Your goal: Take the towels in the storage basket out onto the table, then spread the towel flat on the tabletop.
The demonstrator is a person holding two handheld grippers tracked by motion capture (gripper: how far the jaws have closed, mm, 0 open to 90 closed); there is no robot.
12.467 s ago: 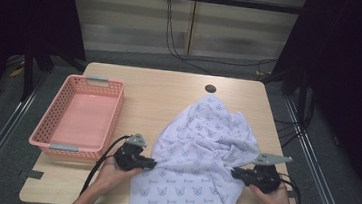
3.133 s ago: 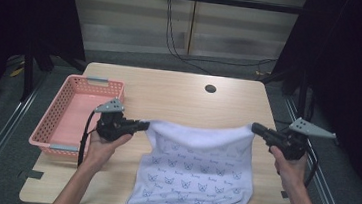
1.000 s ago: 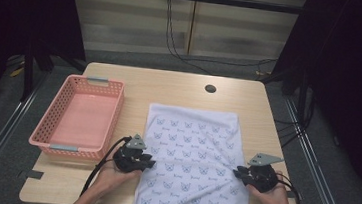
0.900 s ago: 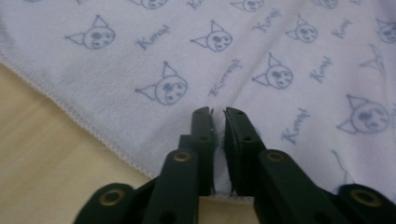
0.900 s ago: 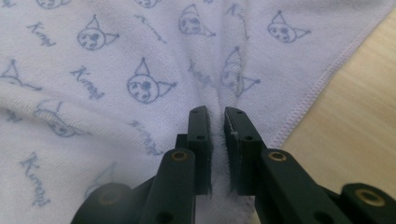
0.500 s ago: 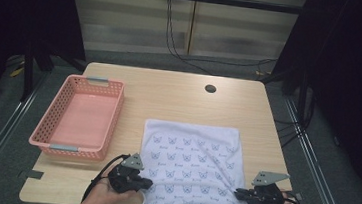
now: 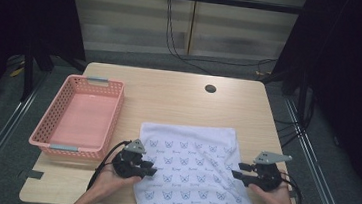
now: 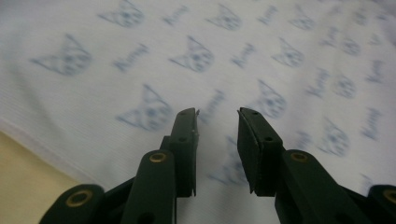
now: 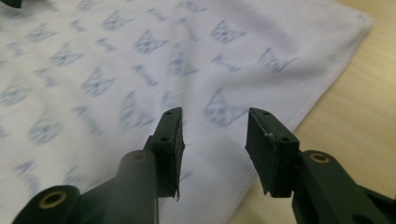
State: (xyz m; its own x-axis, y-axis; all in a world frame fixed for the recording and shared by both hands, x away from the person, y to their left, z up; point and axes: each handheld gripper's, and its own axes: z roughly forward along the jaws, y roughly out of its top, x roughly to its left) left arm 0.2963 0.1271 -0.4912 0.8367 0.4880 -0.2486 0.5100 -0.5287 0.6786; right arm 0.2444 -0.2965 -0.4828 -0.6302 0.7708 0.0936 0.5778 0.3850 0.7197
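Your left gripper (image 7: 148,168) has just opened its jaws, nothing between them. The cloth (image 7: 189,173) now lies flat at the surface's (image 7: 179,102) near edge, overhanging it, beside the basket (image 7: 79,117). Your right gripper (image 7: 236,169) has likewise let go: spreading looks finished.

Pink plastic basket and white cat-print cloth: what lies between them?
Bare wooden table separates the pink plastic basket from the white cat-print cloth, seen in the high view.

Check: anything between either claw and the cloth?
Nothing visible. Both claws have just been opening. The left claw and right claw stand open right over the cloth, gaps empty, at its left and right edges. The basket sits off to the side.
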